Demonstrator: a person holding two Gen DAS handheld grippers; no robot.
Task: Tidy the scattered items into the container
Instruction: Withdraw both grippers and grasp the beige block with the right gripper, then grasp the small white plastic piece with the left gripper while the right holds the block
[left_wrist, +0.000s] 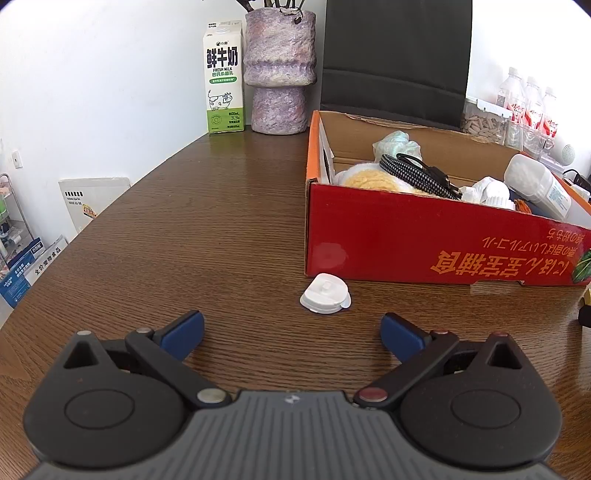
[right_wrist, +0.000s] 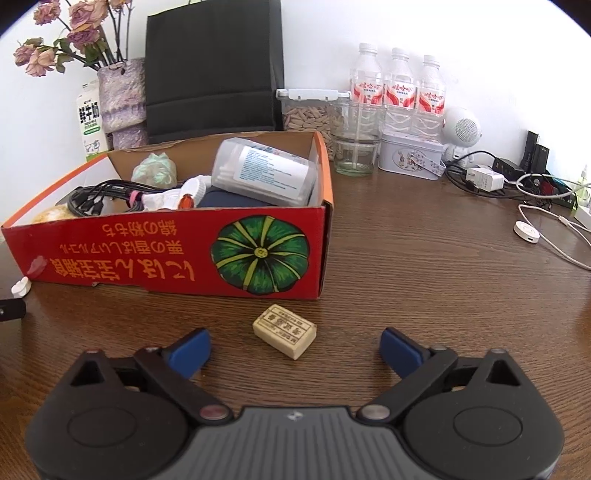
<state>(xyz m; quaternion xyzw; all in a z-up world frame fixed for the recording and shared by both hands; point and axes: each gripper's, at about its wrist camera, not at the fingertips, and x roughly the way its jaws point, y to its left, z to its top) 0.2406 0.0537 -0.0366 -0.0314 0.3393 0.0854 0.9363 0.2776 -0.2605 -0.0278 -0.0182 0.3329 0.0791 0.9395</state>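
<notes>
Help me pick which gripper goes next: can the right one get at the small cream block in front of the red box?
Probably yes: the right gripper is open, the cream block lies on bare table just ahead between its fingers, apart from the red box.

Cream block (right_wrist: 284, 336) near red box (right_wrist: 166, 254), gripper (right_wrist: 293, 349) spread

Milk carton (left_wrist: 224, 77), vase (left_wrist: 280, 70), perhaps seeds (right_wrist: 312, 117)

Lighting: bright, even daylight is washing out the white wall (right_wrist: 443, 29) behind the box (right_wrist: 177, 251) in both views. Glare: a soft sheen is lying on the table (left_wrist: 221, 221) left of the box. Shadows: faint ones are showing under the box. Distortion: fisheye is bending table edges; corners are darkening. Focus: sharp, softening slightly toward the edges.
</notes>
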